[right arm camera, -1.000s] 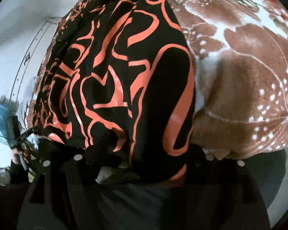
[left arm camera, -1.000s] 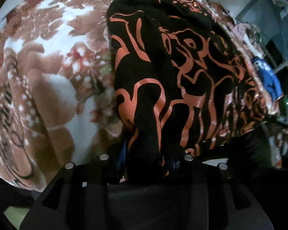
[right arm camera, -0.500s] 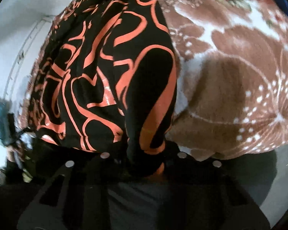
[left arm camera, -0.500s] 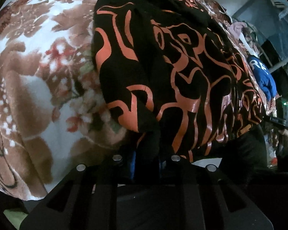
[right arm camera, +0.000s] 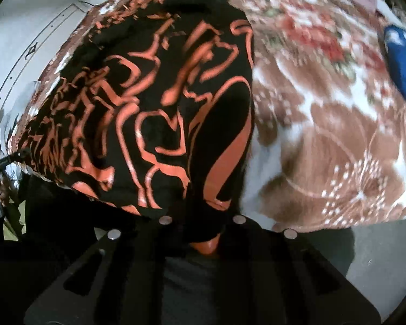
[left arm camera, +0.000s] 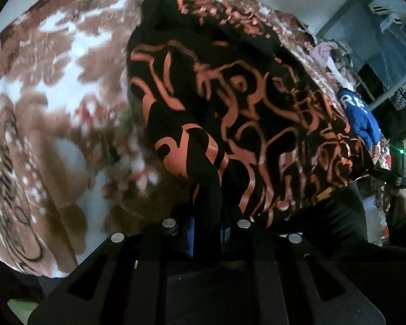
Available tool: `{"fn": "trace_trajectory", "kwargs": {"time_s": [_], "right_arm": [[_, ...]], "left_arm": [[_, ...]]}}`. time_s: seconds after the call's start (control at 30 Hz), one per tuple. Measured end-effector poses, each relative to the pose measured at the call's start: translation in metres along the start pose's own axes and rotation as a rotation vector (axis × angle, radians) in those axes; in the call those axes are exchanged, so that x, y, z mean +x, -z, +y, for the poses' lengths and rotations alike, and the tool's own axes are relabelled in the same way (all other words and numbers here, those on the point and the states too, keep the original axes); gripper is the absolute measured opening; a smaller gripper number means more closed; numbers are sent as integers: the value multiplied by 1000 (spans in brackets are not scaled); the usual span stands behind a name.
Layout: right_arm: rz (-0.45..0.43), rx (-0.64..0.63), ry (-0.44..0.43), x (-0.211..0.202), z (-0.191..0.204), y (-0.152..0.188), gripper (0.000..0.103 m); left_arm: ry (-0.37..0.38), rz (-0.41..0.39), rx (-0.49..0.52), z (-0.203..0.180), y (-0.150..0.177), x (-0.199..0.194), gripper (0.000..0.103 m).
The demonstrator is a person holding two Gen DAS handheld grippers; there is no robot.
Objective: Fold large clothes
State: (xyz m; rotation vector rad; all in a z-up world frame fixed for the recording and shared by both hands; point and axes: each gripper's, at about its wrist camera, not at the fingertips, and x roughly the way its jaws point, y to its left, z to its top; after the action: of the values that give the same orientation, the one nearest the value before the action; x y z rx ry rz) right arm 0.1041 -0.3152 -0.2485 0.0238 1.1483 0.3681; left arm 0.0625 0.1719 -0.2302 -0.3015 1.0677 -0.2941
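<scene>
A black garment with orange line print lies on a brown and white floral blanket. My left gripper is shut on the garment's near left corner, the cloth bunched between the jaws. In the right wrist view the same garment spreads away to the left, and my right gripper is shut on its near right corner. The near edge of the garment is lifted off the blanket between the two grippers. The fingertips are hidden by the cloth.
The blanket covers a bed. A blue garment lies at the bed's far right side, also in the right wrist view. Dark furniture and clutter stand beyond the bed. Grey floor shows at lower right.
Both grippers have closed tighter on the garment corners and pulled them toward me. The garment has drawn narrower and its near edge has risen. Both views are motion-blurred now.
</scene>
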Motion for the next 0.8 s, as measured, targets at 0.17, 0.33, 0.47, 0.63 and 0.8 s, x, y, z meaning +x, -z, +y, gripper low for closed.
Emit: {"fn": "trace_trajectory", "kwargs": {"time_s": [0.17,0.33,0.47,0.63,0.8], "right_arm": [[-49,-35,-7,-11,11,-12,12],[-115,-46,-31,-29,25,-39,12],[-160,-53,-53,-45,32,-60,12],[-210,-51,-87,-62,36,-88,12],[-282,-53,-121,-85,40,-131,11]], "left_arm": [[13,-46,36,-15,-18,-11,10],[54,-100,52,-30,-39,-23,10],[83,-149,62,-39,-62,-38,10],[137,-217,61,-45,-93,-58,10],[165,-280,67,-47,-132,-75,10]]}}
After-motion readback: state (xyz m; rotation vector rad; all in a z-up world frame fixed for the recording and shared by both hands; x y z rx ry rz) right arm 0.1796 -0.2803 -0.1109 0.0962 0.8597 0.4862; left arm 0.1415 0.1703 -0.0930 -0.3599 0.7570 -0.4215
